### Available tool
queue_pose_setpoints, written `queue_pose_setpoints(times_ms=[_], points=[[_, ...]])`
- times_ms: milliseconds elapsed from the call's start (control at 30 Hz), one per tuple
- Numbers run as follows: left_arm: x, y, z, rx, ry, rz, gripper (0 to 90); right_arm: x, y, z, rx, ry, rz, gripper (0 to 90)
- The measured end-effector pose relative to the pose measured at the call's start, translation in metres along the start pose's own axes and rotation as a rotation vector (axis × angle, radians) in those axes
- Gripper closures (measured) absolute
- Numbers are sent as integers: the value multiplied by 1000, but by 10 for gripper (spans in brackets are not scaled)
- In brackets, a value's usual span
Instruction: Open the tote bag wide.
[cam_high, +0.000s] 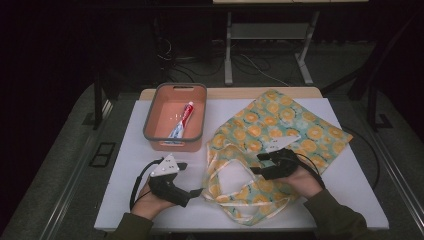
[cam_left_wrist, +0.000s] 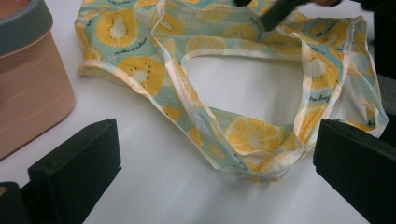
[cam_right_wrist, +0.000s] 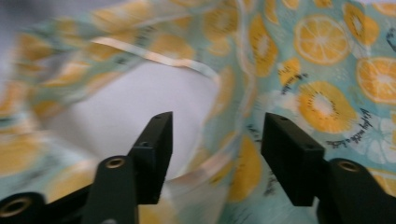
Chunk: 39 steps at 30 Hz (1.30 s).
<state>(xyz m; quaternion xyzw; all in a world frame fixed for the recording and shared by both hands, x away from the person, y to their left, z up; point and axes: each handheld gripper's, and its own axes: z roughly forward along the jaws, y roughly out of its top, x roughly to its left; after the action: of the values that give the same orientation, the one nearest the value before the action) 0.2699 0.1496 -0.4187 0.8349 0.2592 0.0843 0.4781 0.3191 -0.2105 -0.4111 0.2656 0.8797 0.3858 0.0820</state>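
left hand-held gripper (cam_left_wrist: 215, 172) wide open, empty – fruit-print tote bag (cam_left_wrist: 243, 135) just ahead | right hand-held gripper (cam_right_wrist: 215, 154) open astride bag's rim | likely step: opening the bag – next, pinch a handle

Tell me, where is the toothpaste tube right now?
In the high view, the toothpaste tube lies inside the pink bin, left of the fruit-print bag.

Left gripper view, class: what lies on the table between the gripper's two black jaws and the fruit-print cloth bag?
Nothing: bare white table separates the open left gripper from the fruit-print cloth bag. The high view also shows a gap there.
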Motion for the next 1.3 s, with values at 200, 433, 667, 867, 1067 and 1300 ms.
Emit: queue_pose_setpoints(times_ms=[200, 433, 667, 867, 1067, 1300], points=[[-1, 1, 1, 3, -1, 3, 0, 33, 7, -17, -34, 96, -52, 350], [0, 0, 1, 4, -2, 3, 0, 76, 12, 15, 55, 205, -182, 352], [0, 0, 1, 7, -5, 6, 0, 80, 2, 38, 160, 197, -234, 703], [-1, 1, 1, 5, -2, 8, 0, 72, 5, 27, 80, 217, -196, 870], [-1, 1, 0, 4, 2, 8, 0, 59, 11, 2, -29, 189, -149, 889], [0, 1, -1, 2, 4, 6, 0, 20, 7, -36, -122, 55, -50, 890]])
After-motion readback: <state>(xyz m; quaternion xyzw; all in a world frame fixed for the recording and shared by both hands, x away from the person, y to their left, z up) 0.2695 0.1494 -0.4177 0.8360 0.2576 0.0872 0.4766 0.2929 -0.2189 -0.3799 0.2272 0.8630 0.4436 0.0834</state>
